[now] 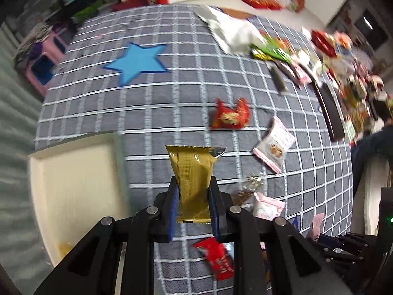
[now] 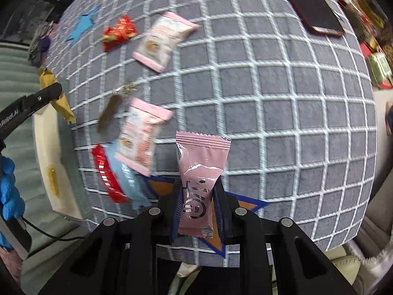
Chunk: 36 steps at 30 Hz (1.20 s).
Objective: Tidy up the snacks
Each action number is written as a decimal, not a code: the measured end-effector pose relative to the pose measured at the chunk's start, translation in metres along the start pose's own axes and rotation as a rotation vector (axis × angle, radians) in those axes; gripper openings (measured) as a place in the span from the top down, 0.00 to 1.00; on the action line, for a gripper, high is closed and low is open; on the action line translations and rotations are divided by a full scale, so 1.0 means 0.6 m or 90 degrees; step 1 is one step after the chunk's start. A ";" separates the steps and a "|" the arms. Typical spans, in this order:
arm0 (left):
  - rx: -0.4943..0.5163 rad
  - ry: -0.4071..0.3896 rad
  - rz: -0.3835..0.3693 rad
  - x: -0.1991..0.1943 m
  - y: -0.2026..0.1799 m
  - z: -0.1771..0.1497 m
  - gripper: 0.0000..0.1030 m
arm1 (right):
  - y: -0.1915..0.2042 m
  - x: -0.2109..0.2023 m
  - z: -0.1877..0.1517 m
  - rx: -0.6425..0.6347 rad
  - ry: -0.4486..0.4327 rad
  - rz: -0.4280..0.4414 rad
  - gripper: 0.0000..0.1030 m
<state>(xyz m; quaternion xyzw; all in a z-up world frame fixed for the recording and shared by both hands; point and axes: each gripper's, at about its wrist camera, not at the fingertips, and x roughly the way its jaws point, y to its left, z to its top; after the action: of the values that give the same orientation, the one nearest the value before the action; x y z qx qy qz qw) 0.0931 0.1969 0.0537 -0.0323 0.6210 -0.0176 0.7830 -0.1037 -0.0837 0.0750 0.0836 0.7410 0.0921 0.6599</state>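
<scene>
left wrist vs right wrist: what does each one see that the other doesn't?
Left wrist only: the left gripper shut on a gold packet, and a white bag at the far edge.

Right wrist only: the right gripper shut on a pink packet, an orange star beneath it, and a blue-gloved hand.

Both: the grid cloth, blue star, crumpled red wrapper, cream tray and black phone.

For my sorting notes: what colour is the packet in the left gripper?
Gold; the packet shows best in the left wrist view.
</scene>
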 end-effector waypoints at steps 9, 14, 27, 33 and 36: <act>-0.041 0.005 0.076 -0.039 0.119 -0.089 0.77 | 0.197 0.003 0.003 -0.129 0.014 0.019 0.76; -0.093 0.042 0.100 -0.040 0.197 -0.162 0.77 | 0.370 0.075 0.001 -0.199 0.031 0.053 0.75; -0.113 0.052 0.122 -0.047 0.249 -0.217 0.36 | 0.541 0.149 0.013 -0.243 0.034 0.026 0.03; -0.067 0.048 0.117 -0.053 0.214 -0.198 0.33 | 0.372 0.133 0.061 -0.124 -0.045 -0.092 0.03; -0.036 0.057 0.129 -0.059 0.178 -0.192 0.32 | 0.241 0.120 0.097 -0.051 -0.123 -0.167 0.03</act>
<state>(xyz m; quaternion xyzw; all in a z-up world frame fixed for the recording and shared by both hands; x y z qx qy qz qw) -0.0285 0.3027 0.0542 0.0096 0.6557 0.0778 0.7510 -0.0536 0.0755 0.0350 -0.0319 0.6747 0.0260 0.7370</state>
